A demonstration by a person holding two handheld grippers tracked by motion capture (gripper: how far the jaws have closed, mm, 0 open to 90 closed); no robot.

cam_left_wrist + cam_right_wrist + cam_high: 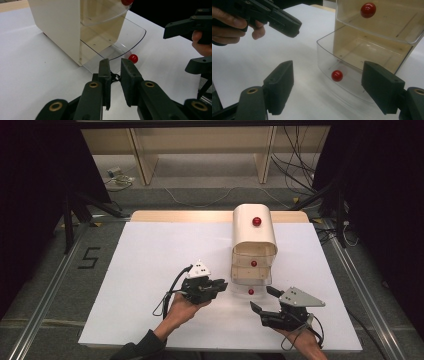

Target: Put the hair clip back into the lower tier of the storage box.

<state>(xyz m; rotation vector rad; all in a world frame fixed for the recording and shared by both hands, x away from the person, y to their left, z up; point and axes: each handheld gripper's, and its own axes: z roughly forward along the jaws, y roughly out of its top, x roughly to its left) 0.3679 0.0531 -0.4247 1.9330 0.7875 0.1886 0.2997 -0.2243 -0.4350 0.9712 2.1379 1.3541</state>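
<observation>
A cream cabinet point(254, 232) with clear drawers and red knobs stands on the white table point(150, 260). Its bottom drawer point(250, 281) is pulled out toward me and looks bare inside; its red knob point(251, 291) faces the front. My left gripper point(222, 285) is shut, pointing at the drawer's left front corner, with its tips point(115, 62) just short of the knob point(133, 58). My right gripper point(262, 298) stands wide open in front of the drawer, and the knob point(337, 75) lies between and beyond its fingers point(280, 82). Neither gripper touches the drawer.
The middle drawer, with its knob point(368, 10), and the top drawer, with its knob point(256, 221), are pushed in. A wooden strip point(175, 216) edges the table's far side. Wooden shelving and cables lie on the floor beyond. White table stretches left of the cabinet.
</observation>
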